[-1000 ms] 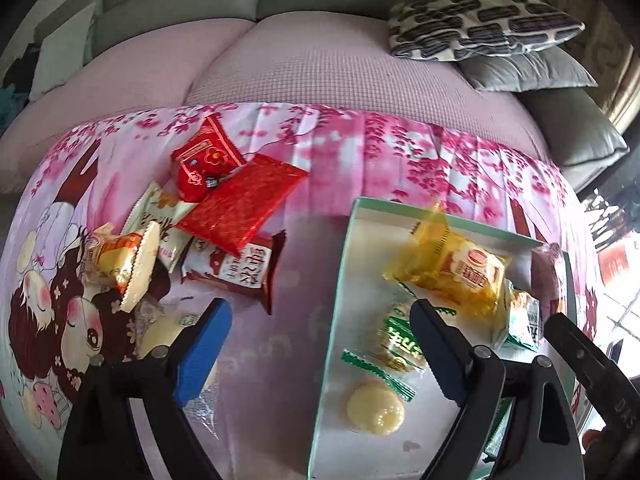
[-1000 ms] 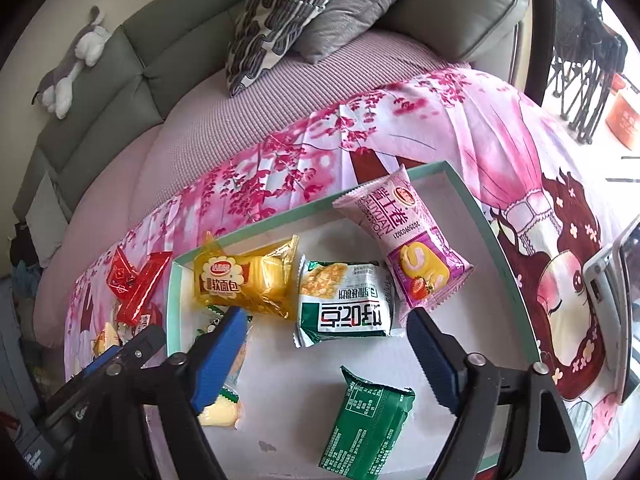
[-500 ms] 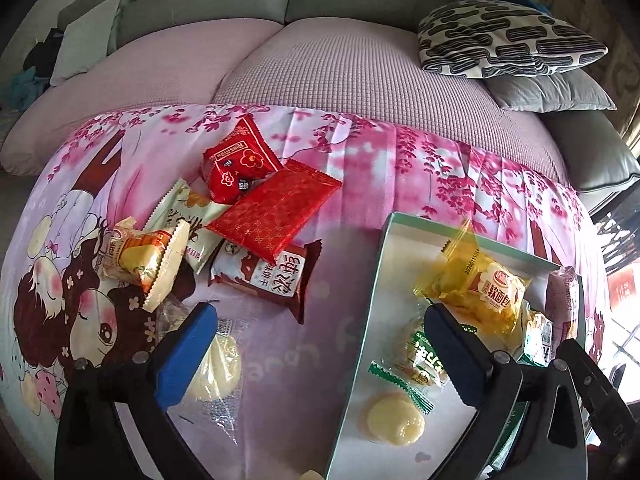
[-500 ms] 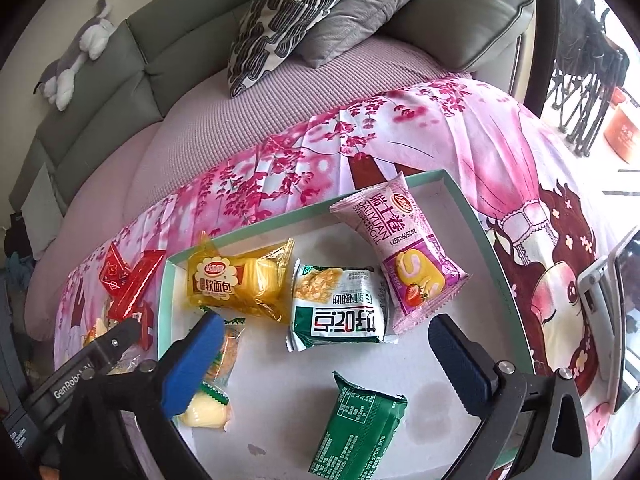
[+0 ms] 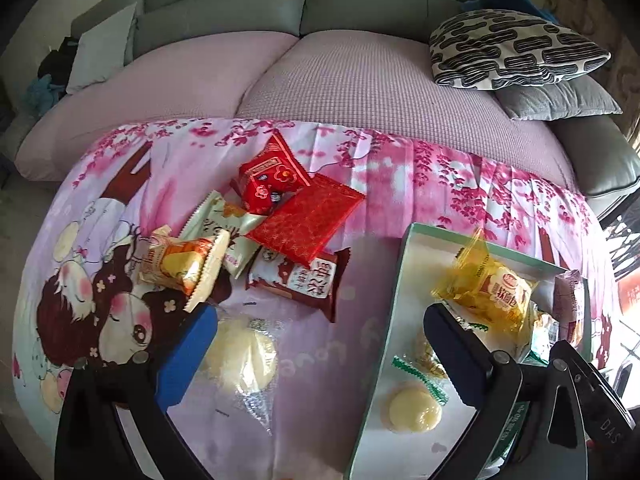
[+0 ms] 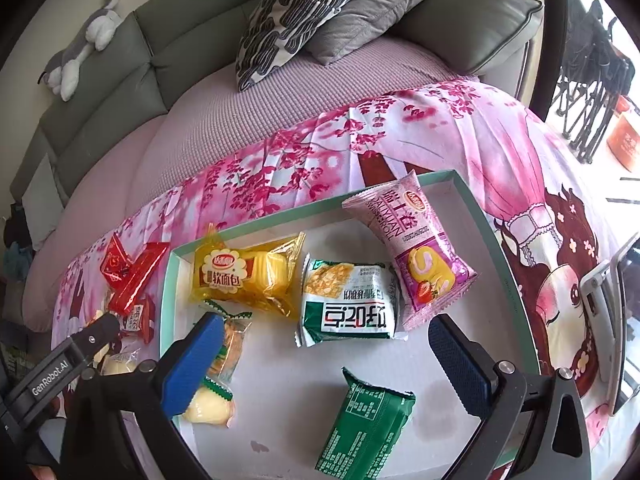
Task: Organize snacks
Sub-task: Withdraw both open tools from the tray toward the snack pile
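My left gripper (image 5: 320, 354) hangs open over the pink printed cloth (image 5: 400, 184), left of the teal-rimmed tray (image 5: 400, 276). A pale round pastry in clear wrap (image 5: 244, 356) lies on the cloth below, near its left finger, untouched. Beyond it is a loose pile: a red packet (image 5: 272, 180), a flat red packet (image 5: 308, 220), a brown-and-white packet (image 5: 304, 280) and an orange packet (image 5: 180, 264). My right gripper (image 6: 326, 368) stands open above the tray (image 6: 494, 236), which holds a yellow bread packet (image 6: 244, 276), a green-and-white packet (image 6: 348, 308), a pink roll-cake packet (image 6: 416, 252) and a green packet (image 6: 368, 428).
A small pale pastry (image 6: 208, 408) and green-edged wraps (image 6: 230, 344) lie at the tray's left end. A grey sofa with a patterned cushion (image 6: 296, 12) stands behind the cloth. A phone on a stand (image 6: 616, 320) is at the right edge.
Both grippers' jaws have spread wider. The left gripper has drawn back and up, so the snack pile and the clear-wrapped pastry now show more fully. The right gripper has kept its place.
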The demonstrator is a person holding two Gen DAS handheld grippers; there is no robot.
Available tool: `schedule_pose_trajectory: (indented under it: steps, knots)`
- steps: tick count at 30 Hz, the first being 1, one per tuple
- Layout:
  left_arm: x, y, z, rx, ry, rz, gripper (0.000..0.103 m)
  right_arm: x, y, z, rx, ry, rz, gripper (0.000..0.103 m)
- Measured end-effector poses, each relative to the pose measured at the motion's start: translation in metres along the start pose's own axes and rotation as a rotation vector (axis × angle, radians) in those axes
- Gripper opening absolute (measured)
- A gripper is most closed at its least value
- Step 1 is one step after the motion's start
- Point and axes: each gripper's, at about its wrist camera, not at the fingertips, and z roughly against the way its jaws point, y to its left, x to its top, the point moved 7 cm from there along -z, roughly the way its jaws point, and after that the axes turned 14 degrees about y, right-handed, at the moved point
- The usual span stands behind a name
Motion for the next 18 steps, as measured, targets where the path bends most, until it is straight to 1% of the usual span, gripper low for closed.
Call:
schedule_pose_trajectory:
  steps: [2,7,9,11,12,14,16,18]
  knots:
    - [-0.002,0.006,0.001,0.031,0.003,0.007,0.103,-0.002,0.003,-0.001,-0.002,0.008,0.009,0.103]
    - [-0.011,0.023,-0.004,0.066,0.035,0.018,0.103,-0.006,0.014,-0.002,-0.044,0.011,0.039,0.103]
    - [-0.019,0.037,-0.011,0.119,0.058,0.006,0.103,-0.008,0.019,-0.004,-0.038,0.023,0.049,0.103]
    - [-0.024,0.052,-0.019,0.153,0.087,0.018,0.103,-0.011,0.027,-0.006,-0.041,0.033,0.064,0.103]
    - [-0.026,0.062,-0.024,0.159,0.105,0.042,0.103,-0.013,0.033,-0.007,-0.045,0.035,0.075,0.103]
    - [-0.029,0.079,-0.029,0.139,0.131,0.084,0.103,-0.017,0.045,-0.008,-0.045,0.035,0.105,0.103]
    - [-0.030,0.093,-0.031,0.128,0.141,0.110,0.103,-0.022,0.060,-0.008,-0.043,0.031,0.142,0.103]
    - [-0.032,0.109,-0.031,0.141,0.141,0.134,0.103,-0.027,0.076,-0.009,-0.044,0.029,0.179,0.103]
